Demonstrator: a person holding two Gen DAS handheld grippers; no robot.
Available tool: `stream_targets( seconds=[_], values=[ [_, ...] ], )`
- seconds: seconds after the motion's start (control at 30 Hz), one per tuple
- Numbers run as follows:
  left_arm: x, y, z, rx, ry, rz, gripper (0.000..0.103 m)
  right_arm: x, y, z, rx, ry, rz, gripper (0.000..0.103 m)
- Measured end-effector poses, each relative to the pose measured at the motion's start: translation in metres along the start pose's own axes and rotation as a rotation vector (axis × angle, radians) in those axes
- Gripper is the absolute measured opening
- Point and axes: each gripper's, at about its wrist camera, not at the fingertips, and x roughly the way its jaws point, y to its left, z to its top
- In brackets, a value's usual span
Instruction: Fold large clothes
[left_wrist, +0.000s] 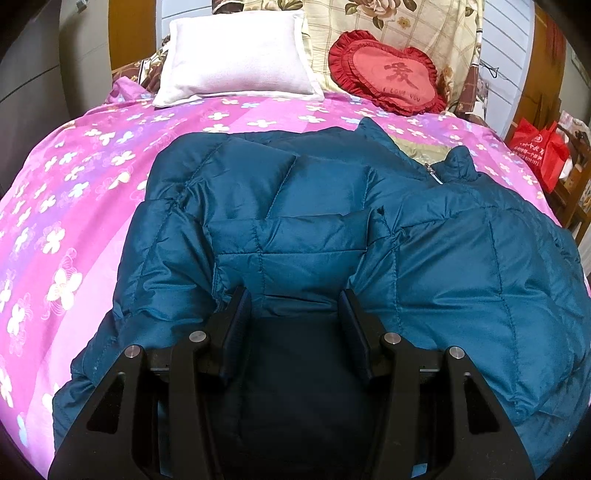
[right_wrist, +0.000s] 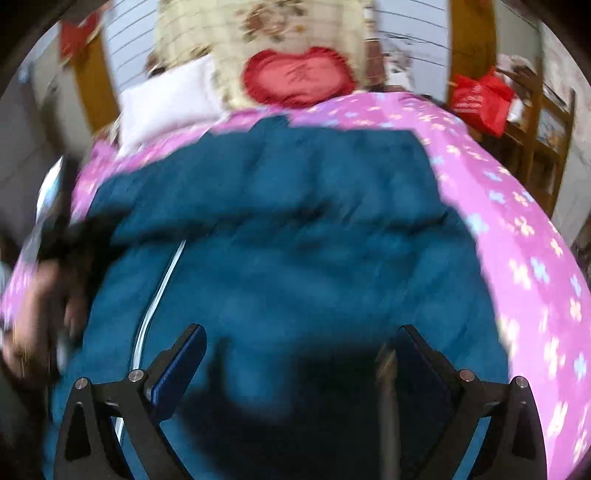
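A quilted teal puffer jacket (left_wrist: 295, 206) lies spread on the bed's pink flowered cover (left_wrist: 74, 192), the left gripper (left_wrist: 295, 299) with its fingers about half apart around a puffed fold of it, the right gripper (right_wrist: 301, 343) blurred above it, fingers wide and empty.

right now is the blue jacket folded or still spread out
Partly folded: the blue jacket has a sleeve laid across its front, but its body lies spread on the pink bedcover.

Teal quilted puffer jacket (left_wrist: 314, 206): smooth synthetic cloth, slight sheen. Pink floral bedsheet (left_wrist: 74, 192): matt cloth. Black left gripper (left_wrist: 295, 306): matt plastic, metal pins.
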Motion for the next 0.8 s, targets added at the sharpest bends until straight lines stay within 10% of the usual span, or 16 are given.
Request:
stream_targets(
  seconds=[0.37,0.57,0.8],
  values=[
    [-0.025,0.002,0.008,0.013,0.039,0.014,0.051,0.025,0.013,-0.030,-0.075,0.048,-0.016,0.103],
    [-0.118,0.018,-0.025,0.030,-0.067,-0.038,0.082,0.025,0.015,-0.029,-0.082,0.054,-0.015,0.103],
    [-0.116,0.030,-0.126,0.161,0.195,-0.042,0.082,-0.024,0.021,-0.035,-0.140,-0.045,-0.034,0.102]
  ],
)
